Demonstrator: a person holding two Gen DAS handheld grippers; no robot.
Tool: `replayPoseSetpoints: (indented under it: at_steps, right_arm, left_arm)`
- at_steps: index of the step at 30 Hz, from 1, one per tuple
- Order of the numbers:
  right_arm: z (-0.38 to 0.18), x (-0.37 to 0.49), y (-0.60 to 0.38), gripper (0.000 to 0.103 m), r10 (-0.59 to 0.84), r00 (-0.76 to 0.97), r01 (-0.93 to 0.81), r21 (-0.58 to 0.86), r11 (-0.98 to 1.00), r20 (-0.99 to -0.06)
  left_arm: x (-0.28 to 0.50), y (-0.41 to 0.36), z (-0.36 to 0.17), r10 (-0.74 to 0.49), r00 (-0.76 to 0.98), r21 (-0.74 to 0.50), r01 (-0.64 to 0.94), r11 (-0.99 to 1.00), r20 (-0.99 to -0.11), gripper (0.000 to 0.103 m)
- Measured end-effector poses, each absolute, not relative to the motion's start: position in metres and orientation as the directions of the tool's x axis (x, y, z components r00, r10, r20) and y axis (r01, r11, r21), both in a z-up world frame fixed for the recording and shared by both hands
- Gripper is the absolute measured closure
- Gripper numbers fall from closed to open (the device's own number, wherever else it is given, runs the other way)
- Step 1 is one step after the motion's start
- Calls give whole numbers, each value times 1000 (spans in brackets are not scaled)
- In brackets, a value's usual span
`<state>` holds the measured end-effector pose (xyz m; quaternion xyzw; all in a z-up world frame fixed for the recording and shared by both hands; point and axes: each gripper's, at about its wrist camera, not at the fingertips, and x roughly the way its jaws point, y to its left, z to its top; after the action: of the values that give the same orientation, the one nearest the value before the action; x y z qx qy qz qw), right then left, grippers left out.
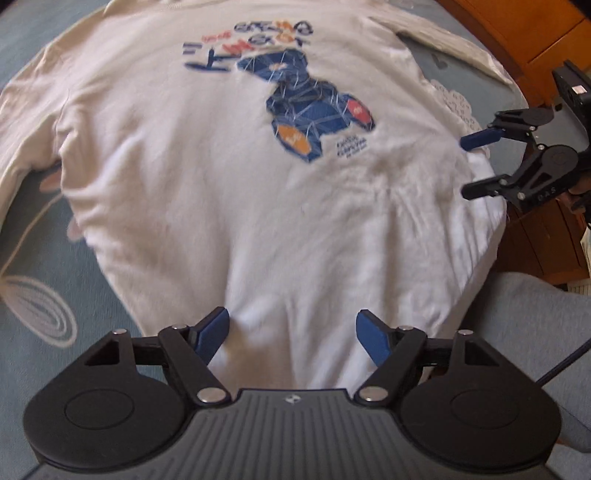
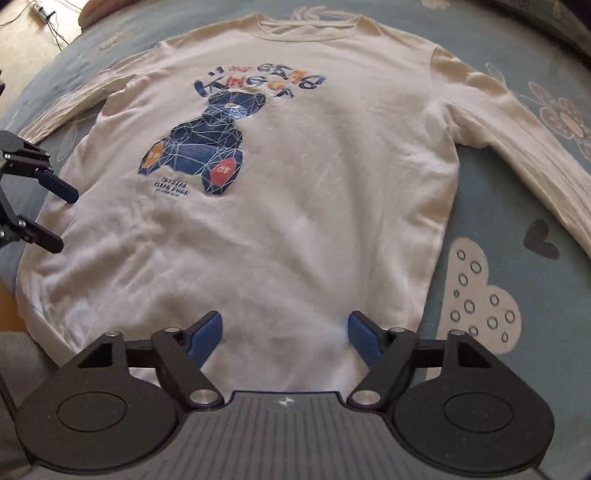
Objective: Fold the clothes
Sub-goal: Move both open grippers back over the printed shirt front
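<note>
A white long-sleeved sweatshirt (image 1: 229,177) (image 2: 303,206) with a blue bear print (image 2: 207,147) lies flat, front up, on a blue bedspread (image 2: 517,192). Both sleeves are spread out to the sides. My left gripper (image 1: 291,317) is open over the hem, with nothing between its blue pads. From the right wrist view the left gripper (image 2: 64,220) sits at the shirt's left edge. My right gripper (image 2: 285,319) is also open above the hem, holding nothing. In the left wrist view the right gripper (image 1: 466,167) hovers by the shirt's right edge.
The bedspread carries white cloud and flower patterns (image 2: 480,302). Wooden furniture (image 1: 517,33) stands past the bed's far right corner. A cable and power strip (image 2: 40,11) lie on the floor. A person's grey trouser leg (image 1: 535,332) is at the near bed edge.
</note>
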<state>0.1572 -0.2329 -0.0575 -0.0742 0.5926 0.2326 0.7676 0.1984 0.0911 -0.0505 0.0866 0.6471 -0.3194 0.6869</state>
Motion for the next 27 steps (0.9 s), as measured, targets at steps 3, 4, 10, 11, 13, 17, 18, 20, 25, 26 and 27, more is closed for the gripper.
replayPoseSetpoints:
  at_steps: [3, 4, 10, 11, 13, 17, 18, 20, 25, 26, 27]
  right_arm:
    - [-55, 146, -231, 7, 247, 83, -397, 195, 897, -966]
    - [-48, 145, -229, 7, 257, 103, -399, 197, 895, -961]
    - [-42, 181, -206, 5, 264, 323, -352, 143, 925, -909]
    - [-50, 186, -204, 5, 244, 333, -343, 124, 931, -911]
    - [-64, 182, -206, 1, 220, 329, -311, 114, 944, -918]
    - [-68, 146, -210, 0, 178, 303, -282, 91, 955, -936]
    - [-69, 139, -211, 0, 173, 266, -278, 97, 956, -948]
    - [-62, 136, -214, 0, 187, 239, -267, 120, 956, -953]
    - [-35, 176, -214, 0, 206, 439, -264, 94, 960, -875]
    - [-42, 187, -215, 0, 207, 438, -249, 103, 963, -875]
    - [-48, 199, -217, 0, 207, 437, -235, 111, 966, -875]
  left_arm:
    - [206, 92, -36, -331, -34, -289, 576, 765, -943, 30]
    - [210, 90, -30, -349, -5, -283, 597, 751, -937, 29]
    - [245, 59, -41, -408, 109, -244, 652, 718, -906, 29]
    - [244, 58, -48, -395, 100, -240, 653, 719, -913, 29]
    - [232, 65, -53, -377, 95, -234, 640, 732, -921, 28]
    - [205, 86, -51, -344, 57, -246, 593, 767, -937, 24]
    - [200, 89, -50, -332, 40, -247, 584, 773, -942, 24]
    - [202, 86, -45, -318, 42, -233, 590, 773, -947, 26]
    - [223, 67, -36, -371, 140, -209, 625, 753, -918, 26]
    - [226, 62, -39, -375, 146, -206, 629, 749, -916, 26]
    - [229, 56, -41, -379, 152, -204, 634, 746, -913, 26]
